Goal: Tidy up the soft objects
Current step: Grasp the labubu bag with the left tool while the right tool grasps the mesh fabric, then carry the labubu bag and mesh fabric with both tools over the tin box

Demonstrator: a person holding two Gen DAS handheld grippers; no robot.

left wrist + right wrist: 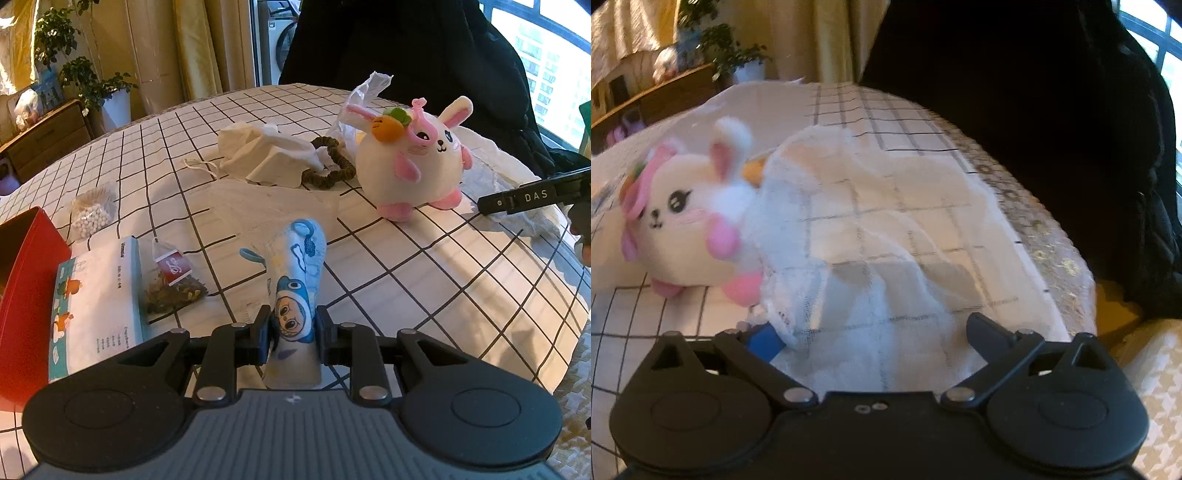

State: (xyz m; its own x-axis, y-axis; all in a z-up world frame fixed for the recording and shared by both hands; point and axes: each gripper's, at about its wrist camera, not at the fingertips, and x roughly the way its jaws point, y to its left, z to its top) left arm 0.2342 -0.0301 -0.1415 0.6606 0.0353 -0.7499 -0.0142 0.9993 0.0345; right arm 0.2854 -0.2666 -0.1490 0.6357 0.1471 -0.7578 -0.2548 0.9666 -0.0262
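Note:
My left gripper (291, 332) is shut on a blue cartoon-print sock (299, 280) and holds it upright above the checked tablecloth. A white and pink plush rabbit (413, 162) sits at the back right, next to a brown scrunchie (332, 162) and a crumpled white cloth (266, 155). In the right wrist view my right gripper (882, 332) is open over a white mesh bag (871, 236), with the rabbit (687, 229) at its left edge. The right gripper also shows in the left wrist view (532, 197), over the mesh bag (517, 184).
A red box (26, 295) stands at the left, with a booklet (96, 310), a tea bag (173, 284) and a bag of white beads (92, 214) beside it. A person in dark clothes (1034, 110) is behind the table. The table edge (1052, 236) runs on the right.

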